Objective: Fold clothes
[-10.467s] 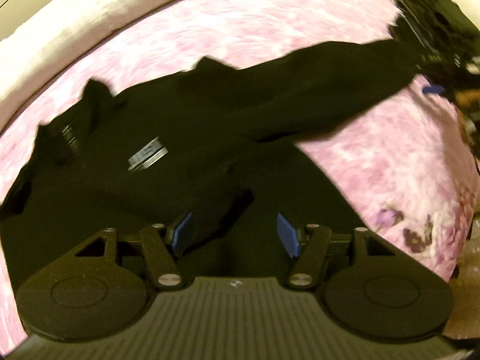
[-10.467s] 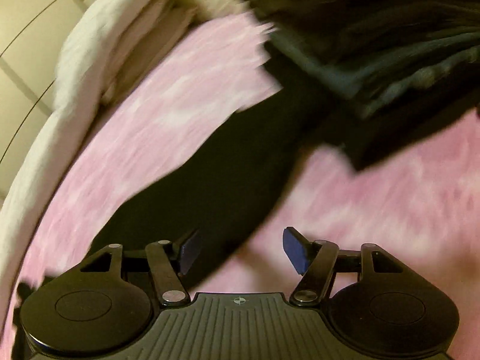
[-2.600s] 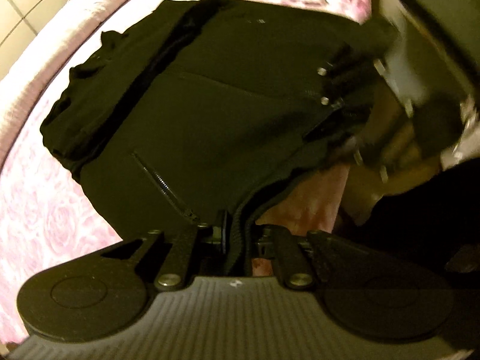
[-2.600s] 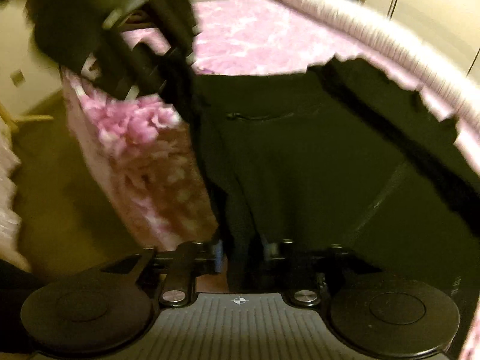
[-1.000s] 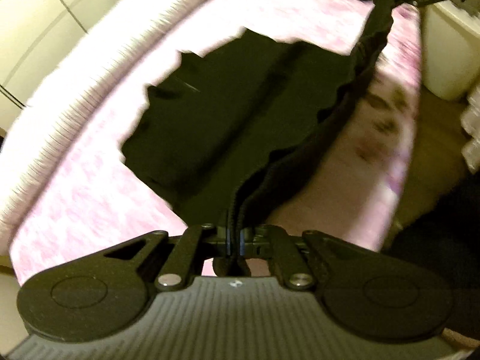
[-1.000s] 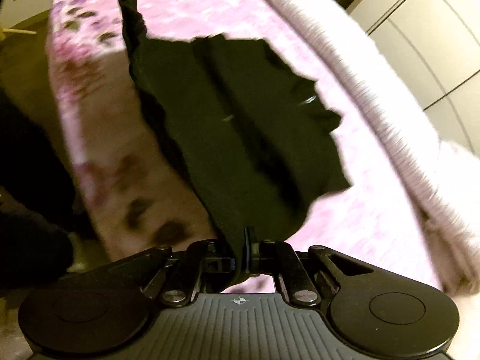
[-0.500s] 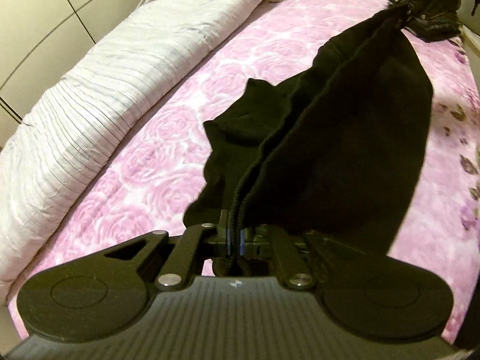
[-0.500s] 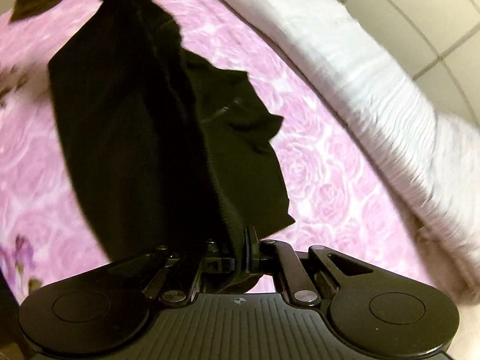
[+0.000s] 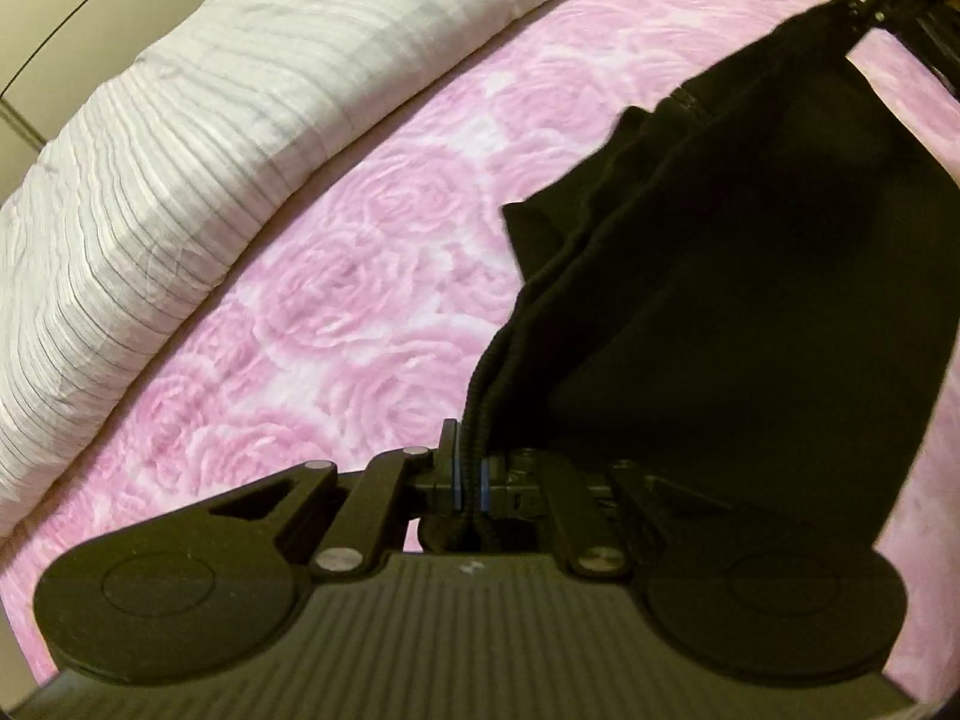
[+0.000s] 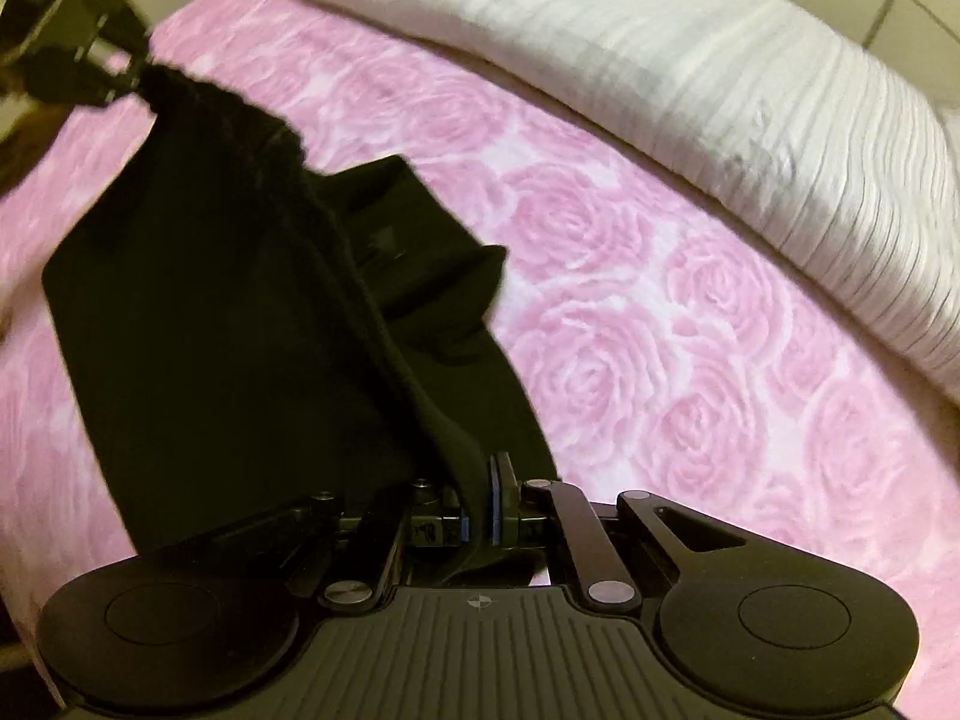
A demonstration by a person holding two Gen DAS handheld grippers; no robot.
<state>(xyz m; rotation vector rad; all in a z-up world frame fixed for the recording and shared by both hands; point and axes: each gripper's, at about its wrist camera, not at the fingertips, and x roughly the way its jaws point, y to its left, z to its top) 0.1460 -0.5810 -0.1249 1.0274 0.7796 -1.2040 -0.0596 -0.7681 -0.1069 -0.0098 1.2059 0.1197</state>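
Left gripper clamped tight on ribbed hem of black jacket, blue pads pinching fabric. Right gripper same deal, fingers pinched on other end of that hem. Jacket stretched between the two, held up over pink rose bedsheet, rest of it hanging down in loose fold; can't tell if bottom touches sheet. Each gripper shows up in other's view, far end of hem. White ribbed duvet bunched along far side of bed, well apart from jacket.

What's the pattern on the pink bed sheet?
Big pink roses on the bed sheet, clearest in the right wrist view.
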